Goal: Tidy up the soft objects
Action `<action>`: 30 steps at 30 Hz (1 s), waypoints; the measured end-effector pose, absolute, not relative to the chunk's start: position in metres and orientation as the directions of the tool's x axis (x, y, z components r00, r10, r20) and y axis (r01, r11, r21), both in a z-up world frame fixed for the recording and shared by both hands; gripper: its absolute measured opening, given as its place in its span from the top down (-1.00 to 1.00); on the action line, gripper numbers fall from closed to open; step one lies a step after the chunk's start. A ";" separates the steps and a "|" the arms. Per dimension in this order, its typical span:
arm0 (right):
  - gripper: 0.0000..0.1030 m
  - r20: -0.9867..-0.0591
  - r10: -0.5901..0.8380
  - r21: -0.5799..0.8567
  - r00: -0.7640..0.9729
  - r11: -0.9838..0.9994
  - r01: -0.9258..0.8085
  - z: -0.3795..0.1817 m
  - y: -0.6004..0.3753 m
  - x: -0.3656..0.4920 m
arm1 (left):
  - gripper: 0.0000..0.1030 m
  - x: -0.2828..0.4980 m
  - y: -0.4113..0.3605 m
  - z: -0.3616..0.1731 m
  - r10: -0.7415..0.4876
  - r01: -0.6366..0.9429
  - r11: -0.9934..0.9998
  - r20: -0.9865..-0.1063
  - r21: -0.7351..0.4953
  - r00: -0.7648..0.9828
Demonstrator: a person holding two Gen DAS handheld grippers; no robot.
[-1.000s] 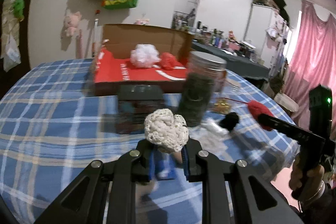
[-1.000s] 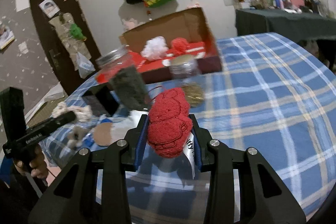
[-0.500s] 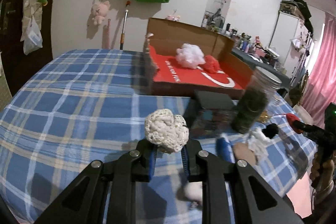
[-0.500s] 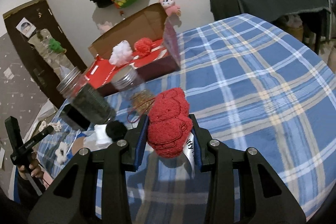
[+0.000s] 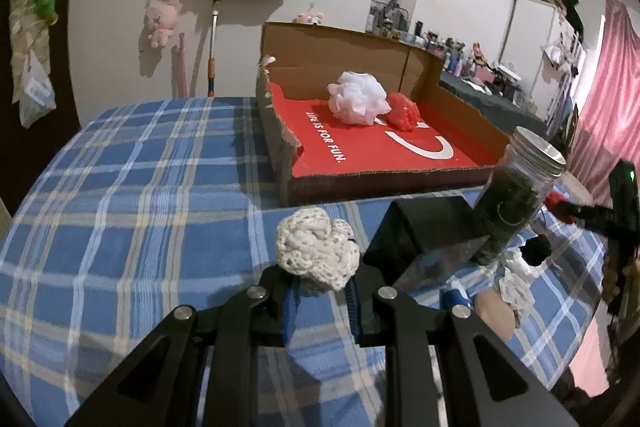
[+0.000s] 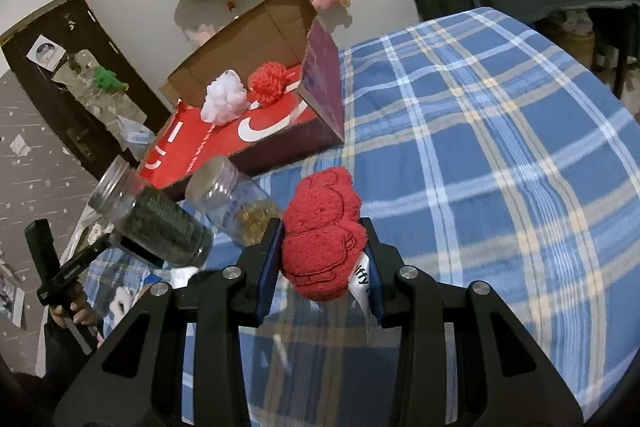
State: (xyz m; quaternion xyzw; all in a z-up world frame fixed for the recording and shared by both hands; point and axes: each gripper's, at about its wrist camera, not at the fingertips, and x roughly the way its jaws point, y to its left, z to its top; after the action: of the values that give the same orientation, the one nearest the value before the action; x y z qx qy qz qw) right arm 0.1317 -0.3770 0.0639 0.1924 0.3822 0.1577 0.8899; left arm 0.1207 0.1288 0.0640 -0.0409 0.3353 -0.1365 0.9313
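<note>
Cardboard box nearer both grippers

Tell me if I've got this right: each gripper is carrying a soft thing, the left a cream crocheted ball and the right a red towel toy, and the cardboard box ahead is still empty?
Not quite. The cardboard box already holds a white pouf and a red pouf, as the left wrist view shows. The rest holds: the left gripper carries the cream crocheted ball, the right gripper the red towel toy.
</note>
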 end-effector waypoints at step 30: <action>0.32 -0.687 0.577 0.533 0.442 0.814 -0.233 0.085 -0.357 0.219 | 0.58 0.184 0.103 0.096 -0.357 0.420 0.904 -0.675 -0.077 0.645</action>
State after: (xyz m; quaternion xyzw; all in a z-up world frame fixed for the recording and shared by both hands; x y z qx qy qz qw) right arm 0.2190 -0.3567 0.0846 0.1832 0.4684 0.2443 0.8291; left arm 0.1844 0.1029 0.0961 0.0436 0.3625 -0.2145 0.9059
